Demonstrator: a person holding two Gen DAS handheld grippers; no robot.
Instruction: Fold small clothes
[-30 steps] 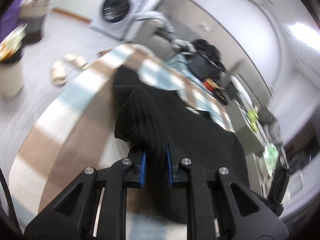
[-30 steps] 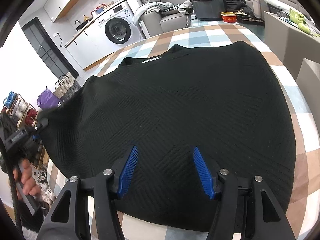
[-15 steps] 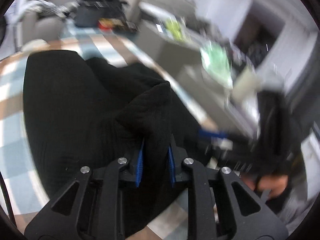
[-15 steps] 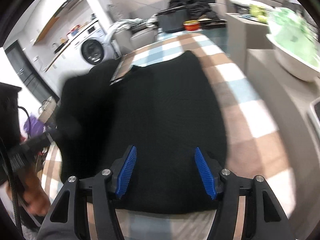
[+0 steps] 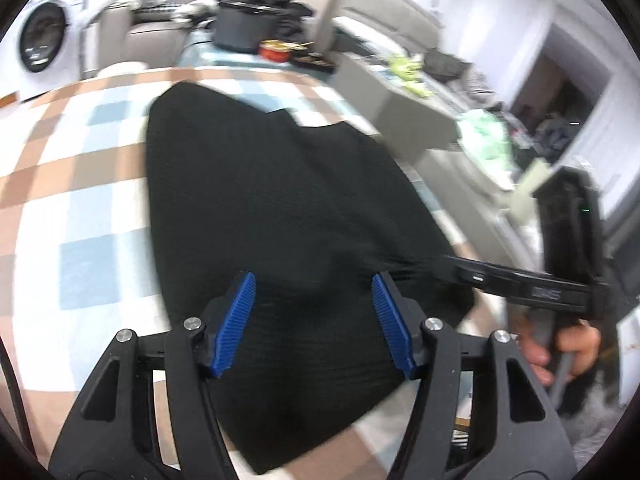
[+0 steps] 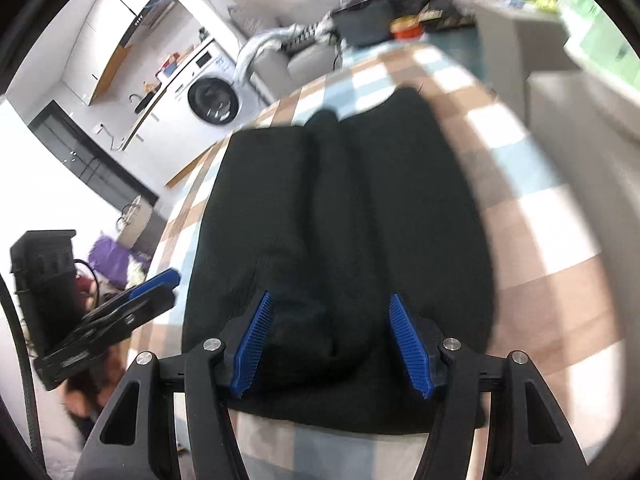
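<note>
Left gripper (image 5: 312, 324) jaws opening, sleeve just dropped across black sweater (image 5: 280, 200) | right gripper (image 6: 330, 344) hovers spread, empty | sweater on checked tablecloth (image 5: 80, 216), one side fold done

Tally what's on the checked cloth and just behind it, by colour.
Black: 2, the sweater and the pot
Red: 1, the bowl
Total: 3
</note>
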